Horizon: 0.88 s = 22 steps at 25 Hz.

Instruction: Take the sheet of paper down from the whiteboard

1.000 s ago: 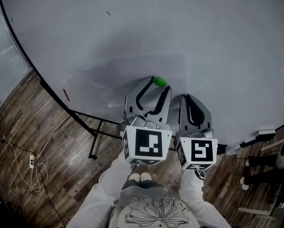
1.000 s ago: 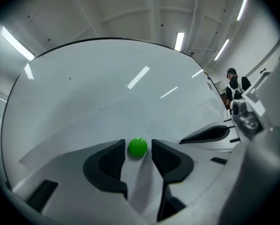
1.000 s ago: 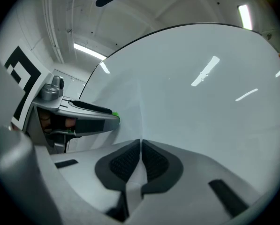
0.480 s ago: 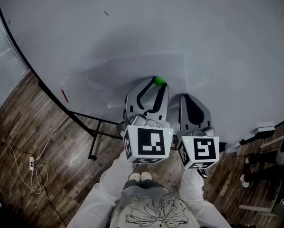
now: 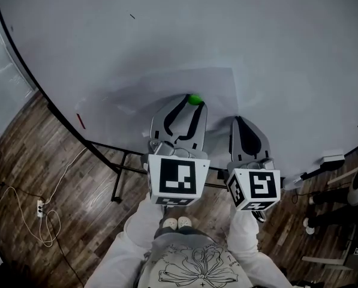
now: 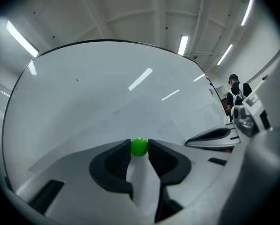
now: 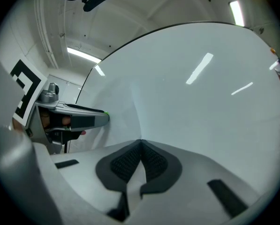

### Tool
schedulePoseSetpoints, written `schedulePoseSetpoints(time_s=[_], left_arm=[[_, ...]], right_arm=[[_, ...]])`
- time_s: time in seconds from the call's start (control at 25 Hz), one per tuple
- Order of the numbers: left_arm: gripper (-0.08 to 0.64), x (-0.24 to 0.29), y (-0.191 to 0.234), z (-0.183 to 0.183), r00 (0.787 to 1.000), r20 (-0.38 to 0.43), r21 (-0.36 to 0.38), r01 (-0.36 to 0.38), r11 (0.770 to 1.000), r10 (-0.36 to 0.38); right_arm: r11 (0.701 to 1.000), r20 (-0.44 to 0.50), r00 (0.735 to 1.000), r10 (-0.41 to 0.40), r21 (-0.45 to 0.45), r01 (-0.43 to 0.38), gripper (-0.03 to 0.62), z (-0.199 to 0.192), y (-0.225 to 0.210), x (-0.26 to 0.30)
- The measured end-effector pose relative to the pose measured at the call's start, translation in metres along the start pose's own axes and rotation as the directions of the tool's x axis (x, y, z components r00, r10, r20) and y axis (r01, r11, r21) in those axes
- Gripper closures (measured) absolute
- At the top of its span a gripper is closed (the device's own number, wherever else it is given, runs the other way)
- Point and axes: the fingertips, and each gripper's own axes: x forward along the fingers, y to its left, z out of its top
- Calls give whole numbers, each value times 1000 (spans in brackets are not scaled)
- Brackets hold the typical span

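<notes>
Right now the sheet of paper hangs flat on the whiteboard, held there by a small green magnet in its right half. My left tool points level, straight at the board. Its jaws have just been closing, and the magnet sits squarely between the tips with both pads touching it, so I read this as a grip on the magnet, not on the paper.

My right tool is closed with nothing between its jaws. It is beside the left one, and its tips point at the board just at the sheet's right edge, which shows as a faint upright line running up from the tips.

What matters for the next move is that the magnet lies dead ahead of the left tool, on that tool's own line. I judge the pull should come straight back off the board. The right tool is the nearer one to the free right edge, so it is better placed to catch the sheet once the magnet lets go. If neither tool catches it, the paper may slide down.
</notes>
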Motion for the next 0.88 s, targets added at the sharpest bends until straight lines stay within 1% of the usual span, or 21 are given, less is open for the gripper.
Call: schedulePoseSetpoints(time_s=[0.24, 0.36, 0.52, 0.88], left_arm=[[446, -9, 17, 11, 999, 27, -4, -34, 999, 34], [446, -11, 23, 13, 998, 32, -17, -47, 999, 48], [446, -12, 28, 16, 997, 43, -32, -58, 998, 59], [446, -3, 40, 17, 996, 38, -26, -81, 996, 82]], right_arm=[[998, -36, 998, -57, -26, 57, 591, -4, -22, -13], [996, -57, 995, -85, -19, 84, 591, -9, -35, -22], [992, -90, 988, -122, -44, 119, 591, -16, -50, -33], [981, -126, 973, -194, -49, 190, 591, -27, -79, -54]])
